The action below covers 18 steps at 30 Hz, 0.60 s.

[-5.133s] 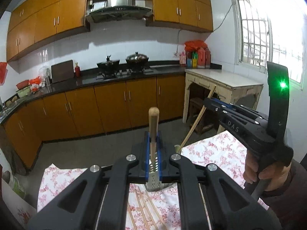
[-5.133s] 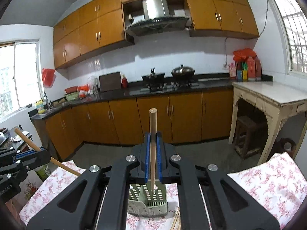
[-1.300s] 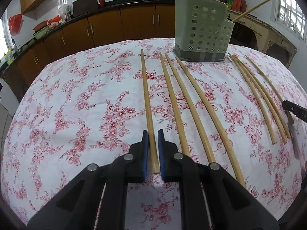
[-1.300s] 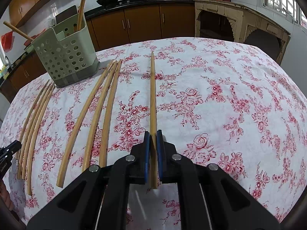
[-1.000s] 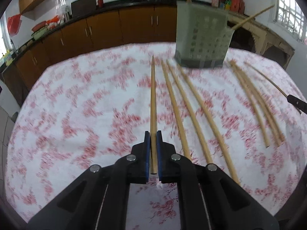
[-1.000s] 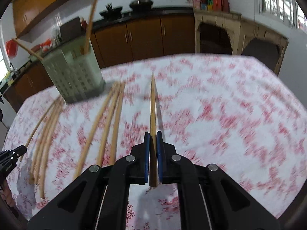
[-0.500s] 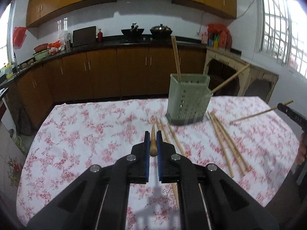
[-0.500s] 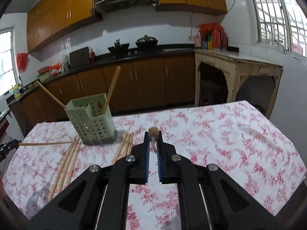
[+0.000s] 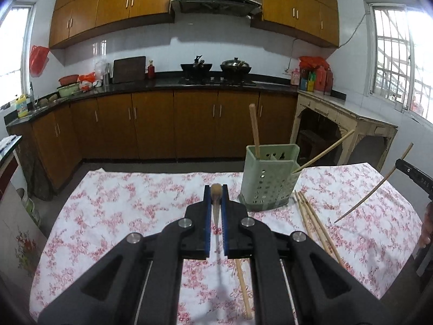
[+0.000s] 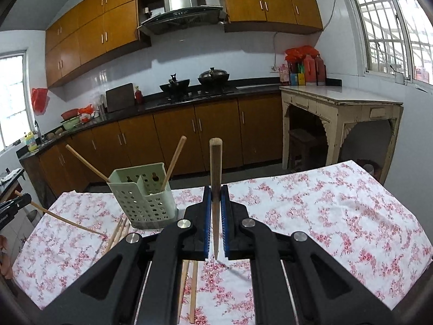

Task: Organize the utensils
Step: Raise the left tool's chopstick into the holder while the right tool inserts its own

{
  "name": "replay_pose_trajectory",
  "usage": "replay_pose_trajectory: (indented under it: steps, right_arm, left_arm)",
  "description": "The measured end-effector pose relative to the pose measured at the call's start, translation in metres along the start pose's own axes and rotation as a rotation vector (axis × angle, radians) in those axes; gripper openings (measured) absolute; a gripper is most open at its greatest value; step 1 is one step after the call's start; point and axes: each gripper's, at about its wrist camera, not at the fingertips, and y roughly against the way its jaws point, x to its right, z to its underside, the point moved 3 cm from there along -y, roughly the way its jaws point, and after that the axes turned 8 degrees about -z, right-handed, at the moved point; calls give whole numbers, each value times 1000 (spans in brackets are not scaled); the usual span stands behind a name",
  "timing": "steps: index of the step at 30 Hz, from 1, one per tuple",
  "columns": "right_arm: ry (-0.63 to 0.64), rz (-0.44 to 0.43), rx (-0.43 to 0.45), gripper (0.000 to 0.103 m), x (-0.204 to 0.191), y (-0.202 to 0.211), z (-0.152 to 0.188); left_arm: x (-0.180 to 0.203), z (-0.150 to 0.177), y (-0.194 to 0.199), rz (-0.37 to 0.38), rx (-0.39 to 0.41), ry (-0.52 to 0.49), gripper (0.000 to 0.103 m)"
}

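Above the flowered desk (image 9: 130,211) both grippers are lifted clear of the cloth, each clamped on one wooden chopstick. Between the blue pads of the left gripper (image 9: 216,197) sits a chopstick (image 9: 216,189) seen almost end-on, its round butt toward the camera; the jaws are drawn in tight against it. From the right wrist view the right gripper (image 10: 216,200) pinches its own chopstick (image 10: 215,178) near the lower half, the stick standing close to upright with the thick end up and the thin tip hanging just over the cloth. A pale green perforated holder (image 10: 143,197) stands on the desk, left of the right gripper and right of the left one; two chopsticks (image 10: 173,162) already lean out of it in different compartments. Loose chopsticks (image 9: 314,216) lie flat on the cloth just beside the holder's base, and two more (image 10: 189,287) lie under the right gripper's body. Behind the desk run brown kitchen cabinets (image 9: 151,127)
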Motion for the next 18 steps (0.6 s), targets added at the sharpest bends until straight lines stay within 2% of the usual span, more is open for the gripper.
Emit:
replay_pose_trajectory:
  steps: [5, 10, 14, 18]
  right_arm:
    - [17, -17, 6, 7, -7, 1, -7]
    - [-4, -87, -8, 7, -15, 5, -20]
    - [1, -152, 18, 7, -29, 13, -43]
    - [5, -205, 59, 7, -44, 16, -65]
  left_arm:
    - [5, -10, 4, 1, 17, -17, 7]
    - [10, -19, 14, 24, 24, -28, 7]
    - [19, -37, 29, 58, 60, -37, 7]
    - [35, -68, 45, 84, 132, -44, 7]
